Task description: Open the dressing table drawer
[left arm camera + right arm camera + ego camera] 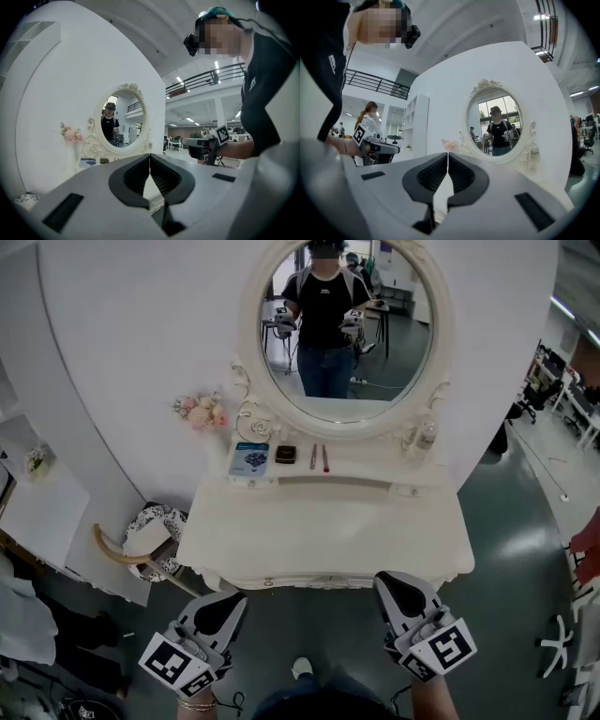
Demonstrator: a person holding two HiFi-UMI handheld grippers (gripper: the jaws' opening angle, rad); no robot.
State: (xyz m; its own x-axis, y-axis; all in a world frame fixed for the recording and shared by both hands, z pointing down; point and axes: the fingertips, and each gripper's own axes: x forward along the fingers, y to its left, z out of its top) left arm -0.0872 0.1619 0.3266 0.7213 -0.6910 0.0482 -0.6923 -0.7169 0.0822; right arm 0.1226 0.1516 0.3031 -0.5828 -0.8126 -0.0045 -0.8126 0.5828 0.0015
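Note:
A white dressing table (323, 531) with an oval mirror (345, 324) stands against the wall. From above, its drawer front (319, 582) shows only as a thin strip under the near edge. My left gripper (232, 602) hovers just short of that edge at the left. My right gripper (388, 583) is at the right, also close to the edge. Neither touches the table. In the left gripper view the left gripper (150, 157) has its jaws together with nothing between them. In the right gripper view the right gripper (448, 155) looks the same, facing the mirror (494, 123).
On the table's back shelf lie a blue box (249, 458), a small dark item (286, 455), two thin sticks (319, 457) and a clear bottle (427, 437). Pink flowers (202, 412) hang at the left. A patterned stool (155, 529) stands left of the table.

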